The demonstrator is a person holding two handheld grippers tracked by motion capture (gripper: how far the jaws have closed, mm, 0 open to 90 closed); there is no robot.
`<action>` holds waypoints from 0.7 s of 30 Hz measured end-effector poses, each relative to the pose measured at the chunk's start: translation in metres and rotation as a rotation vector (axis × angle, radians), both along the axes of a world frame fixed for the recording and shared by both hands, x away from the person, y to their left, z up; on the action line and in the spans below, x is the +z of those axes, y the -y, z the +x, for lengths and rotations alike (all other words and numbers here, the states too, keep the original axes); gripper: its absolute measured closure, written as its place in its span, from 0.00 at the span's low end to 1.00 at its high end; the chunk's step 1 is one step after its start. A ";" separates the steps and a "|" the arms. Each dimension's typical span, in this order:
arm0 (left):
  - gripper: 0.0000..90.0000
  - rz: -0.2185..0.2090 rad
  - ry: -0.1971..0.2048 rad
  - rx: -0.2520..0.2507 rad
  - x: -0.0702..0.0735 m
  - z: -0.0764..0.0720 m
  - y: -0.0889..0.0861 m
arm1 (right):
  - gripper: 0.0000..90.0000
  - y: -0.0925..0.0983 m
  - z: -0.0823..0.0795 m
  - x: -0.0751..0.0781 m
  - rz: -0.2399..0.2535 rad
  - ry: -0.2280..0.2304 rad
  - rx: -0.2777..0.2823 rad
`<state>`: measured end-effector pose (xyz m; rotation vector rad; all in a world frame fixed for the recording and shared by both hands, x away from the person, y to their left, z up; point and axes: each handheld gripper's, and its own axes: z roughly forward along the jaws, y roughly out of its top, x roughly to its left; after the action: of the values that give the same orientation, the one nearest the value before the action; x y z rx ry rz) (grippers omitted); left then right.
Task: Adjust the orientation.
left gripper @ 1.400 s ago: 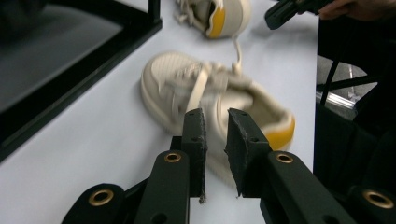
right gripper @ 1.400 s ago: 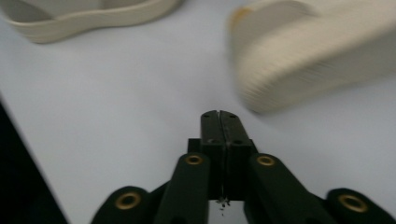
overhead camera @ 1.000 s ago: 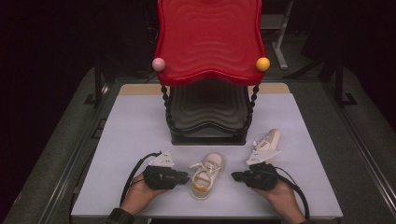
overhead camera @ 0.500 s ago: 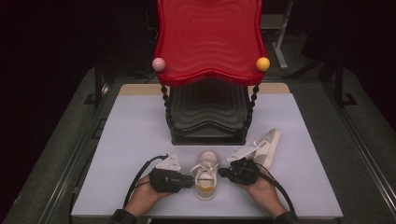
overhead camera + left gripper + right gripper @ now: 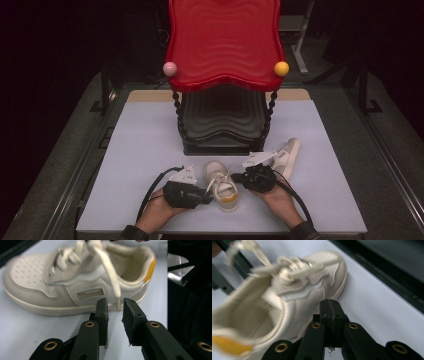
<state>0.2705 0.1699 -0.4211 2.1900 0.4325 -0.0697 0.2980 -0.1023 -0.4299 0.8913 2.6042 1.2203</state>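
Each hand carries a black gripper: the left gripper [image 5: 207, 192] and right gripper [image 5: 235, 177] have a grey three-cornered plate on top and a black trailing cable. The jaws are flat black pads on arms with brass-ringed holes. Dark cuffs, possibly knitted.

This looks like a recording studio or lab: black surroundings close in on every edge of the pale lavender-topped table [image 5: 150, 150]. Dark metal stand legs [image 5: 300, 50] rise beyond its far right corner.

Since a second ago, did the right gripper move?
Yes. The right gripper slid left, away from the second shoe, toward the shoe below the red rack.
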 end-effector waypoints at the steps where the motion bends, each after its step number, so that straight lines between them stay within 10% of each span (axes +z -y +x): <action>1: 0.81 -0.022 0.000 0.004 0.003 -0.001 -0.001 | 1.00 0.004 -0.002 0.005 0.013 0.005 -0.004; 9: 0.79 -0.105 0.030 0.001 0.030 -0.009 0.006 | 0.95 0.054 -0.026 0.036 0.069 0.046 -0.048; 21: 0.69 -0.097 0.053 -0.046 0.034 -0.010 0.049 | 0.80 0.143 -0.051 0.040 0.091 0.088 -0.252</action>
<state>0.2600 0.1213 -0.3866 2.1017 0.3418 -0.0570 0.2473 -0.2449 -0.3896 1.1158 2.3004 1.2831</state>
